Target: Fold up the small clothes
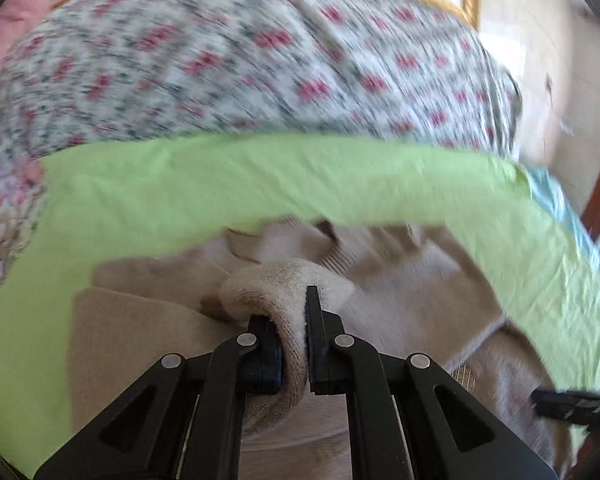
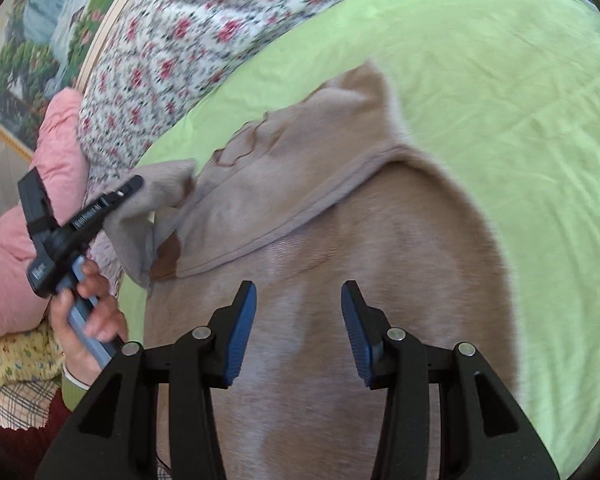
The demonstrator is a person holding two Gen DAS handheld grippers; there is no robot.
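Observation:
A beige knit sweater [image 2: 340, 232] lies on a light green sheet [image 2: 520, 100]. My left gripper [image 1: 298, 332] is shut on a bunched beige cuff of the sweater [image 1: 276, 284] and holds it lifted above the sweater body [image 1: 412, 280]. The left gripper also shows in the right wrist view [image 2: 132, 186], pinching the sleeve end at the sweater's left side. My right gripper [image 2: 298, 300] is open and empty, just above the sweater's lower body. Its dark tip shows in the left wrist view [image 1: 568, 404] at the right edge.
A floral quilt [image 1: 240, 52] is piled beyond the green sheet [image 1: 260, 176]. It also shows in the right wrist view [image 2: 172, 52]. A pink cushion [image 2: 24, 240] and a yellow patterned cloth [image 2: 16, 364] lie at the left. A framed picture [image 2: 40, 32] hangs behind.

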